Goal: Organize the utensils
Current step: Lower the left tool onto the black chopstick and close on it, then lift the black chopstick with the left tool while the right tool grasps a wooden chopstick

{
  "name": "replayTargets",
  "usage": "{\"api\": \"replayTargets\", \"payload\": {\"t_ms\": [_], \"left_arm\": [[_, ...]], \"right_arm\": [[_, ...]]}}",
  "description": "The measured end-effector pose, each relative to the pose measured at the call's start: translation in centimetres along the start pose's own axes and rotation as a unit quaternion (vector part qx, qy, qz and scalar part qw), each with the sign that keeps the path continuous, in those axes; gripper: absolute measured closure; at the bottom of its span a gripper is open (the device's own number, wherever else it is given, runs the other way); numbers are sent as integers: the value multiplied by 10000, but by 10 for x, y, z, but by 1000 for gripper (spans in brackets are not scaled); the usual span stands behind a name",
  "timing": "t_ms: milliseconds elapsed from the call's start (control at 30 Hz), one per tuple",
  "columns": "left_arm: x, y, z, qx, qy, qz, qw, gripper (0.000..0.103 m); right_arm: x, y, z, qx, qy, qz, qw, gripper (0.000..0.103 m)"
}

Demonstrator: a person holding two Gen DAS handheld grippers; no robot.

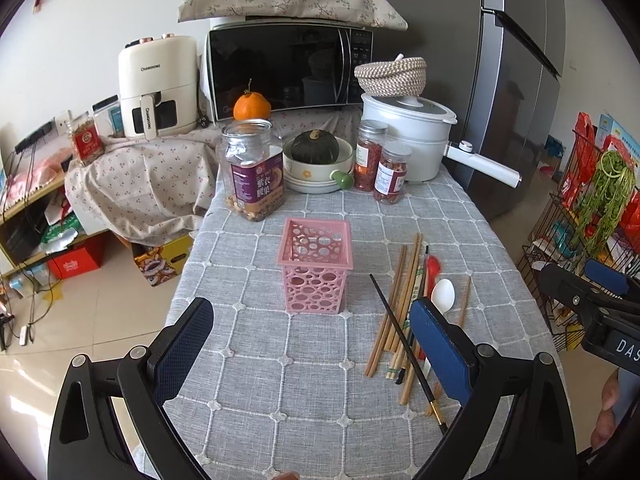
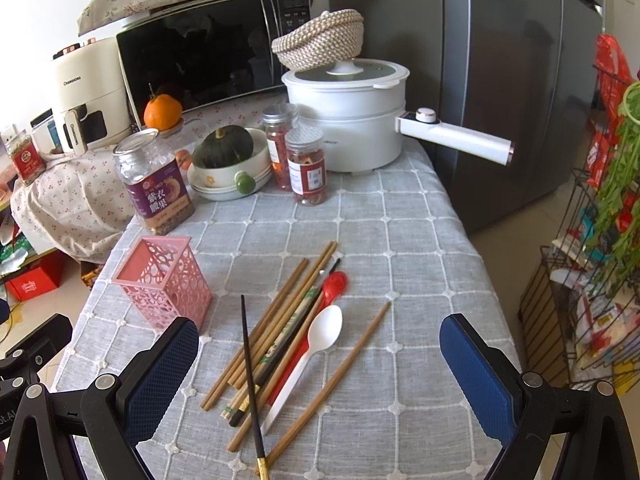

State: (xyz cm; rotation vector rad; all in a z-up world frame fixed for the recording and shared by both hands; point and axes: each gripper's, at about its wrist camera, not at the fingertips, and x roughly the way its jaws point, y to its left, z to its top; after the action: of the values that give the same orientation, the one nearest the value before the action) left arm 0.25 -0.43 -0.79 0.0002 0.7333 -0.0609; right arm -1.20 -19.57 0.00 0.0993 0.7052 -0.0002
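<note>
A pink perforated utensil holder [image 1: 316, 264] stands upright and empty on the grey checked tablecloth [image 1: 280, 380]; it also shows in the right wrist view [image 2: 162, 280]. To its right lies a loose pile of wooden chopsticks [image 2: 276, 320], a black chopstick [image 2: 250, 368], a white plastic spoon [image 2: 312, 352] and a red spoon [image 2: 332, 286]. The pile also shows in the left wrist view [image 1: 404, 312]. My left gripper [image 1: 312, 344] is open and empty, in front of the holder. My right gripper [image 2: 320, 360] is open and empty, hovering over the near end of the pile.
At the table's far end stand a nut jar [image 1: 254, 172], a bowl with a green squash [image 1: 316, 160], two spice jars [image 1: 382, 168] and a white pot with a long handle [image 2: 352, 120]. A microwave [image 1: 288, 68], a fridge [image 2: 520, 80] and a wire rack [image 2: 592, 280] surround the table.
</note>
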Motion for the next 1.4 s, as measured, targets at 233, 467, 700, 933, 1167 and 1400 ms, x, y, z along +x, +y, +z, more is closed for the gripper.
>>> {"api": "replayTargets", "payload": {"t_ms": [233,467,700,933,1167,1400], "left_arm": [[27,-6,-1,99,598,-273,9978,3],[77,-19,-3,-200,1662,-1067,9801,28],[133,-59,-8,-319,2254,-1271,9654,64],[191,-77,-6,-486,2378,-628,9681,74],[222,-80,-10,-667,2586,-444,9627,95],[191,-89,8,-398,2038,-595,9764,98]], "right_arm": [[16,-13,5,167,286,69,9994,3],[54,-39,8,471,983,111,9940,3],[79,-64,12,695,1320,42,9888,4],[89,-80,7,843,1502,28,9851,4],[94,-92,4,1160,1612,-19,9801,4],[88,-107,10,1625,1605,-178,9734,4]]}}
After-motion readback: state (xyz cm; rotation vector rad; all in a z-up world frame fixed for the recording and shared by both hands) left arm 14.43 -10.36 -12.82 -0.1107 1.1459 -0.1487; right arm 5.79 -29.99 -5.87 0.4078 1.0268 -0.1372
